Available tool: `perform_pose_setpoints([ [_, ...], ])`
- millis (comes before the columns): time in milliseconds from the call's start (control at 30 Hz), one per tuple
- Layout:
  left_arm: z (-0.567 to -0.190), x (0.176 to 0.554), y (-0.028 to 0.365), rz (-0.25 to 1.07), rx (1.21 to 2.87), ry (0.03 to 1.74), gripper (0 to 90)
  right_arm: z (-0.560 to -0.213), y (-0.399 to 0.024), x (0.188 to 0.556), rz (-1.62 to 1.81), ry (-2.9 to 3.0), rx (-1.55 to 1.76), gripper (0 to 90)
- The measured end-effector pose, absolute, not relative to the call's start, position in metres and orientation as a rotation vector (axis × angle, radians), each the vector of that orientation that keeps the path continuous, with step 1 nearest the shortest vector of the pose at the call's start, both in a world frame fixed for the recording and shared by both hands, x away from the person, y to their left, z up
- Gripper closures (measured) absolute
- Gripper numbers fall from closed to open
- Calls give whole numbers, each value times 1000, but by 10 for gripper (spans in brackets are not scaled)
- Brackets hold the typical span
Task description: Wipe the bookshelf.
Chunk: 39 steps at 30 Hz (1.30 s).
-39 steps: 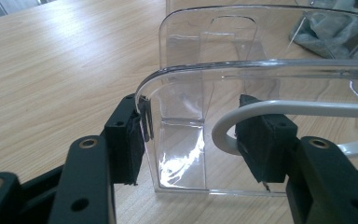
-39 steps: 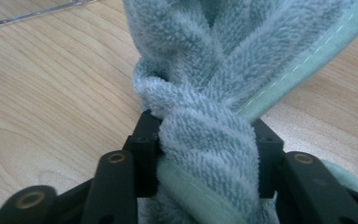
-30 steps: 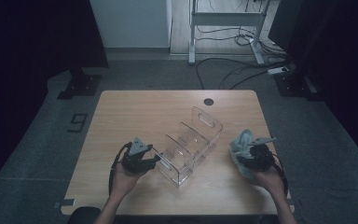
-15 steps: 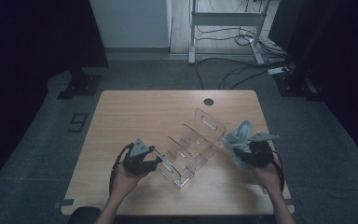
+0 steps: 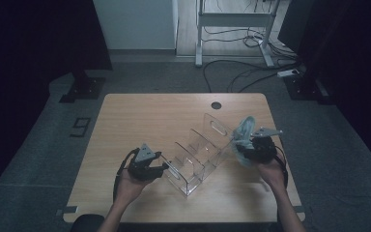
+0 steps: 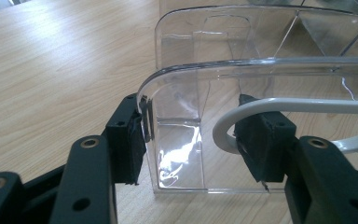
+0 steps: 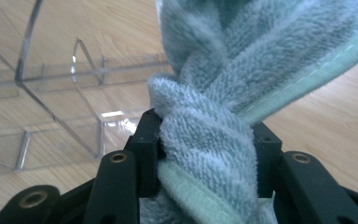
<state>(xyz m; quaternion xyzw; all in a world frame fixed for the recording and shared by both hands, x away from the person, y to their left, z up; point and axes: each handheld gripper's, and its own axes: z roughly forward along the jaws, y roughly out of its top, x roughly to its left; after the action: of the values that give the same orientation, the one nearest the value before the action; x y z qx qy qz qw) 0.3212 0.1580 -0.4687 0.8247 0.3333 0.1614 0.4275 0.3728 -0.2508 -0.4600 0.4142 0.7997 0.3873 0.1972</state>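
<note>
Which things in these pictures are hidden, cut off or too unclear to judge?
- Cloth, right gripper view: cut off by the top and right edges; its full shape is unknown.
- Clear organizer, left gripper view: its far end is cut off by the top edge.
- Right tongs, high view: the cloth covers the tips.
- Left tongs, left gripper view: the right pad sits behind a white curved loop, so its contact with the organizer is unclear.

Single numeral marking, reads as "9", white on dark floor left of wooden table. No other legible text, labels or brands in any view.
</note>
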Motion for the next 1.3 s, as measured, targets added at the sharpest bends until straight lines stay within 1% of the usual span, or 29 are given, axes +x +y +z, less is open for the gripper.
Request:
perform_pose_setpoints([
  [467,-469,322,158,386,2060,827,453,-463,-244,375,1141,2267,1074,557],
  [1300,-469,323,158,398,2055,842,453,-457,-209,350,1167,2379,907,555],
])
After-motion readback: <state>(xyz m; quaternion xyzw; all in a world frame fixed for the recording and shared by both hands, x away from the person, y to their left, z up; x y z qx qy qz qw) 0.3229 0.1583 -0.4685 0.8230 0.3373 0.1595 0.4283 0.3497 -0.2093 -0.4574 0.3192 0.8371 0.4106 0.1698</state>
